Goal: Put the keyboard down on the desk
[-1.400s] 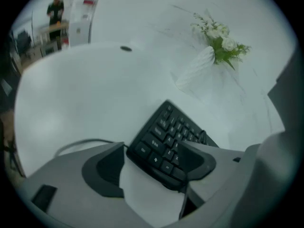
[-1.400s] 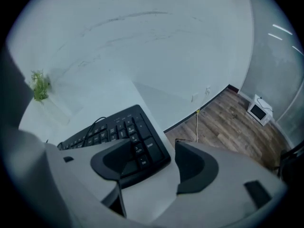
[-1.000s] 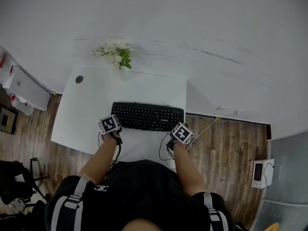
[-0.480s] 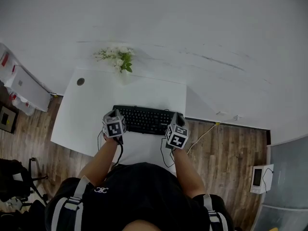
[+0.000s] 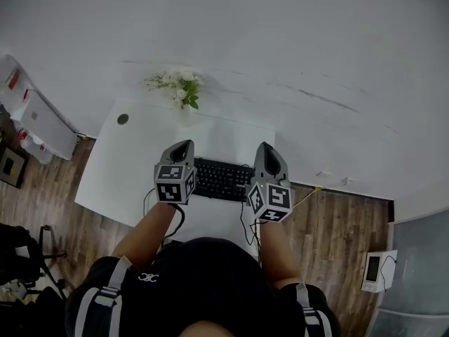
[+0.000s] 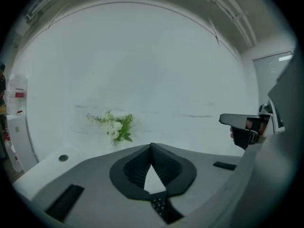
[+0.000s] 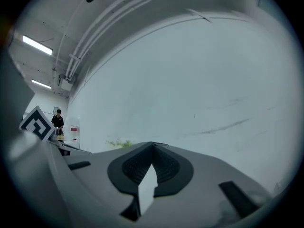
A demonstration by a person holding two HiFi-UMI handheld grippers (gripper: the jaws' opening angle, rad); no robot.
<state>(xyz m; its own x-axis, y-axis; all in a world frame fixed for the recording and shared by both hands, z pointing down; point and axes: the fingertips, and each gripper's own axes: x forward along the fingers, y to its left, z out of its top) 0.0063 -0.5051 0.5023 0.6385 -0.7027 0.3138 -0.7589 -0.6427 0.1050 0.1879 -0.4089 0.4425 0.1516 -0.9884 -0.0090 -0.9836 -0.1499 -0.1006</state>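
Head view shows keyboard point(image 5: 221, 179) on desk point(image 5: 112, 167), unseen from right hand-held gripper point(image 7: 153, 147), closed like left hand-held gripper point(image 6: 152, 146).

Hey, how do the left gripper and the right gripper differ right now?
The left gripper aims lower, at the flowers and desk; the right gripper aims higher, mostly at the wall. The left gripper hides the left end of the keyboard, the right gripper its right end. Both are shut, empty and held above the keyboard.
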